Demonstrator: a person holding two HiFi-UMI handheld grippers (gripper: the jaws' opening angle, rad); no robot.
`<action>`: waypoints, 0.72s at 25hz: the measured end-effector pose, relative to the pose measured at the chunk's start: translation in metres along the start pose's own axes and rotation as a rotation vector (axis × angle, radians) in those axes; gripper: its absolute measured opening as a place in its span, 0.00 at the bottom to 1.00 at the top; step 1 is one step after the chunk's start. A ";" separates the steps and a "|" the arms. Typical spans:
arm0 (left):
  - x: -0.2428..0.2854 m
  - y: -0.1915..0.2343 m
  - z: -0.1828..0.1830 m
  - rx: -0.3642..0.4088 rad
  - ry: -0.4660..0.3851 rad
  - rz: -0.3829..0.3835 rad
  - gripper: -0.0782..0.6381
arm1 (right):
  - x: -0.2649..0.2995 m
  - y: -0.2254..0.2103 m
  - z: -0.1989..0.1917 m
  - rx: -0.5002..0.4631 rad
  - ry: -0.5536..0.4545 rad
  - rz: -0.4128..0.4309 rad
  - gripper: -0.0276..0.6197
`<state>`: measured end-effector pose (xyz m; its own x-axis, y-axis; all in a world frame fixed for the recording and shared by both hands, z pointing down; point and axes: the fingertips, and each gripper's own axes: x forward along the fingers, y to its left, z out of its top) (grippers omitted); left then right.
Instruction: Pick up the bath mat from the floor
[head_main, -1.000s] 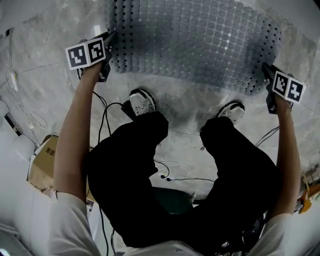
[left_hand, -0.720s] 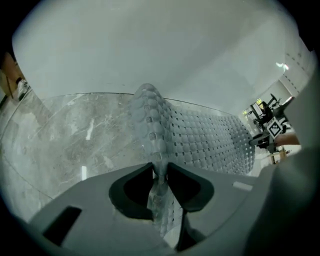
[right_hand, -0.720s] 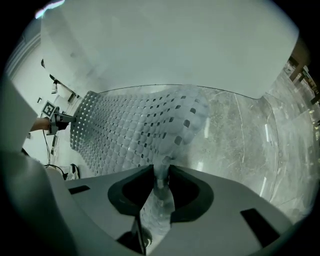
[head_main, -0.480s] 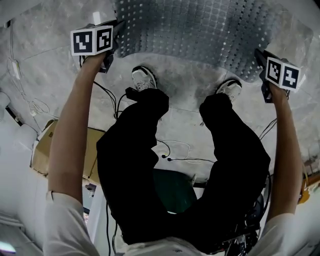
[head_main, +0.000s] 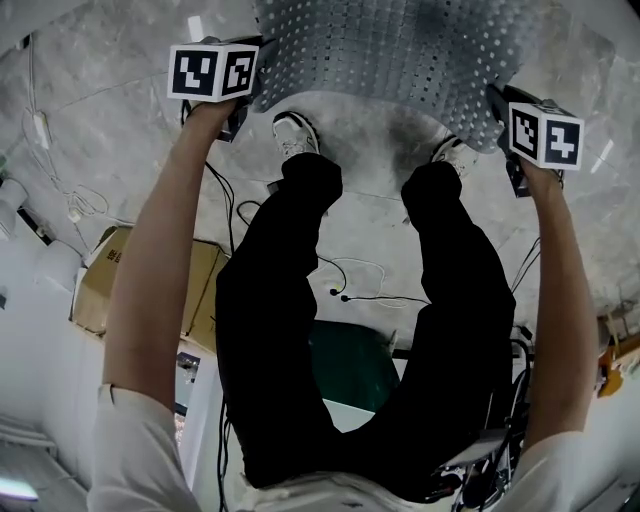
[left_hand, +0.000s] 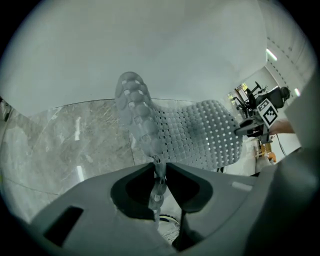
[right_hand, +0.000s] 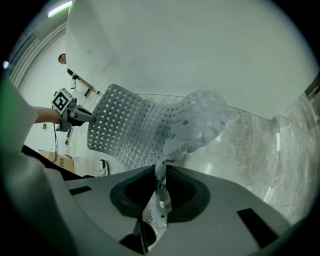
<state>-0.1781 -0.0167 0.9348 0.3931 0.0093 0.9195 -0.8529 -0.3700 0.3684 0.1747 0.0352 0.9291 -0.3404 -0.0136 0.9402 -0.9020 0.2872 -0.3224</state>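
bath mat (head_main: 400, 60) of perforated grey rubber spans from one gripper to the other, a near corner in each. left gripper (left_hand: 159, 167) has narrow jaws clamped on the mat's edge, which runs down between the fingers and fans out past the tips. right gripper (right_hand: 161, 170) pinches the opposite corner likewise (both pairs have just been closing). marble floor (head_main: 110, 120) lies beyond the fingertips.

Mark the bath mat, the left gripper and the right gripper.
bath mat (head_main: 390, 60), head view: middle of its perforated sheet.
left gripper (left_hand: 159, 169), left gripper view: between jaw tips clamping the mat.
right gripper (right_hand: 161, 170), right gripper view: between jaw tips clamping the mat.
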 end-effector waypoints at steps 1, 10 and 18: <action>-0.003 -0.005 0.000 0.003 0.005 -0.004 0.22 | -0.004 0.005 0.001 -0.012 0.002 0.006 0.13; -0.049 -0.056 -0.024 0.049 0.065 -0.052 0.22 | -0.058 0.049 -0.012 -0.104 0.027 0.020 0.13; -0.096 -0.097 -0.044 0.012 0.083 -0.076 0.21 | -0.120 0.076 -0.021 -0.163 0.068 0.021 0.13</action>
<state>-0.1486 0.0590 0.8171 0.4263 0.1143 0.8973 -0.8173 -0.3765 0.4362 0.1522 0.0790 0.7939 -0.3352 0.0570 0.9404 -0.8379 0.4384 -0.3252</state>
